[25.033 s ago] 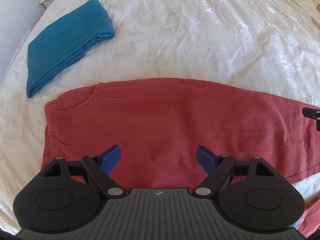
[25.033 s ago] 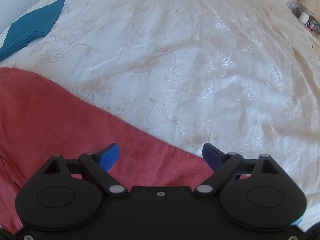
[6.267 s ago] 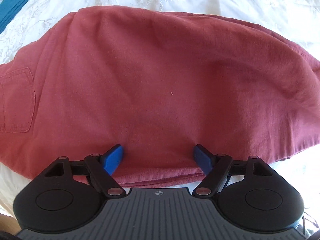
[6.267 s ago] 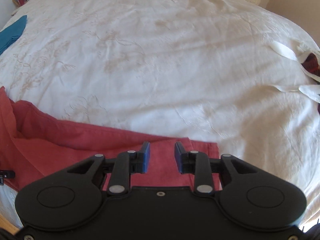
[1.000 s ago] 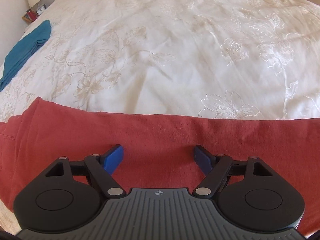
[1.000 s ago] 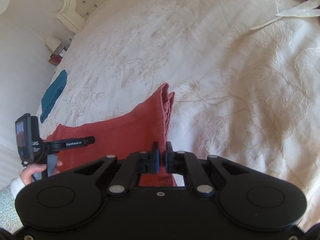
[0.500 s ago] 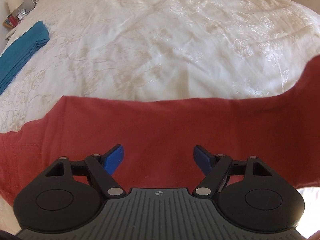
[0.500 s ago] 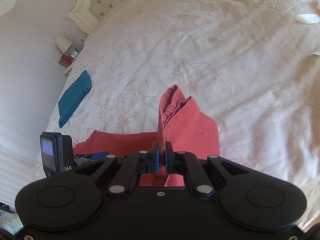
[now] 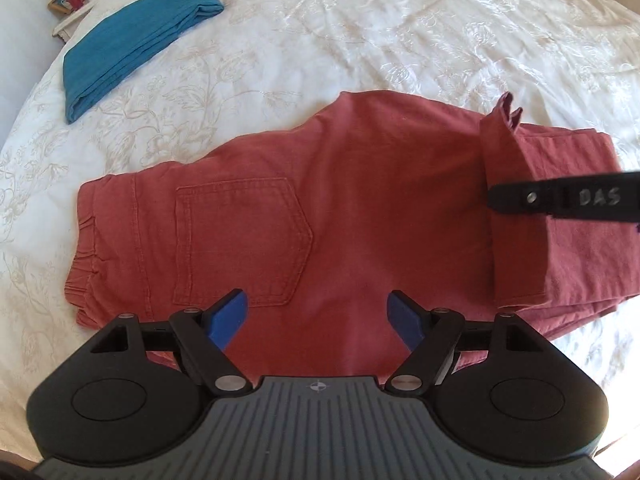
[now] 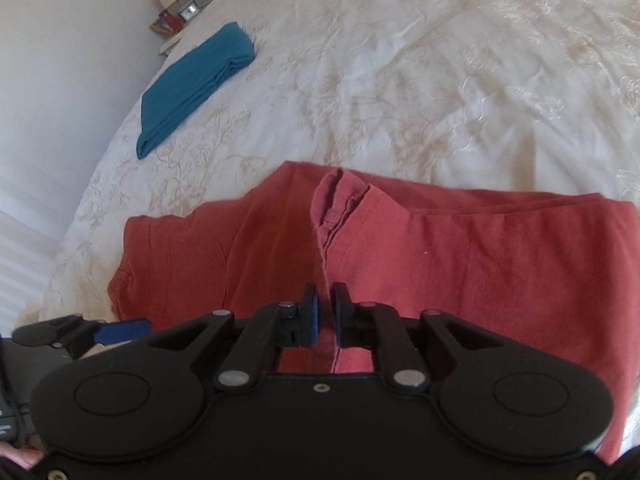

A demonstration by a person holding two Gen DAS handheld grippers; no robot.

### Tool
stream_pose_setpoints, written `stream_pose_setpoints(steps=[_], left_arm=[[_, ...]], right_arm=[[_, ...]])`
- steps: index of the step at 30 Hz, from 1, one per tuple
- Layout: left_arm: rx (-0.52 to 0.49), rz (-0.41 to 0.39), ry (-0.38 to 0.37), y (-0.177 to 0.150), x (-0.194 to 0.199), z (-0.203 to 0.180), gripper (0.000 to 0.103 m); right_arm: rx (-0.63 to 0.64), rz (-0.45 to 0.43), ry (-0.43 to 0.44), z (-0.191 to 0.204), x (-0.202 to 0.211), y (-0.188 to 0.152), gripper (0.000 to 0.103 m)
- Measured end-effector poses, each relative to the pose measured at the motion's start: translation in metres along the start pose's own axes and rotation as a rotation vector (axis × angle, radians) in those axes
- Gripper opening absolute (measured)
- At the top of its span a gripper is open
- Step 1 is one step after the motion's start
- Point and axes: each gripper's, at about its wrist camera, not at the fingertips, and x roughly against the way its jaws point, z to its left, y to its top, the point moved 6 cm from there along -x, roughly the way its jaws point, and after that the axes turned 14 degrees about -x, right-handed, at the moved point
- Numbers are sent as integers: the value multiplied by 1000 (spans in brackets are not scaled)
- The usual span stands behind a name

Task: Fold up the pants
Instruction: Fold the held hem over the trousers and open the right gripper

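Pants: the red pants point(image 9: 360, 200) lie flat on the white bedspread point(image 9: 360, 32), waistband to the left, back pocket point(image 9: 240, 240) facing up, legs doubled back over themselves at the right
Leg end: the cuff end point(image 9: 508, 200) stands up off the layer below, its hem edges showing at the top; from the right wrist view the same raised fold point(image 10: 332, 216) runs straight away from the fingers
Right gripper: the right gripper point(image 10: 325, 316) has its fingers pressed together on that raised cuff fabric, cloth sandwiched between the blue pads; in the left wrist view one black finger marked DAS point(image 9: 560, 198) crosses the fold from the right edge
Left gripper: the left gripper point(image 9: 316, 316) is spread wide, its blue fingertips point(image 9: 228, 314) over the seat of the pants just below the pocket, nothing between them; whether they touch the cloth I cannot tell
Other cloth: a folded teal garment point(image 9: 132, 44) lies well apart on the bedspread, toward the far left
Beside the bed: a nightstand point(image 10: 172, 24) with a lamp and a small clock sits at the far corner
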Motion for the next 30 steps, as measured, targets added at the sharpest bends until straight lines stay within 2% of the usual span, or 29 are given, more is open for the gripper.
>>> stream_pose_setpoints(steps=[1, 2, 4, 7, 12, 15, 17, 18, 21, 23, 26, 30], left_arm=[[1, -5, 1, -1, 2, 2, 76], [-1, -11, 2, 0, 3, 3, 76], [-4, -30, -2, 2, 9, 3, 76], [-2, -60, -24, 13, 14, -7, 76], [-26, -84, -54, 50, 8, -48, 76], [-29, -77, -48, 68, -2, -74, 76], [-10, -58, -57, 74, -12, -89, 76], [1, -46, -64, 75, -19, -94, 76], [28, 56, -23, 65, -44, -100, 76], [80, 120, -29, 52, -60, -99, 77], [169, 140, -28, 38, -65, -94, 79], [172, 150, 23, 31, -55, -97, 78]], right_arm=[[11, 5, -9, 1, -7, -5, 35], [18, 10, -10, 3, -10, -9, 56], [18, 1, 10, 6, -4, -15, 69], [37, -45, 43, 5, 24, -12, 68], [66, -130, -48, -28, 63, 10, 65], [47, -146, -108, -62, 77, 26, 51], [26, -141, -139, -86, 84, 37, 30], [26, -137, -153, -95, 86, 42, 26], [35, -130, -166, -118, 93, 56, 26], [55, -108, -163, -129, 92, 65, 26], [102, -57, -144, -137, 83, 72, 26], [147, 3, -115, -141, 60, 75, 26]])
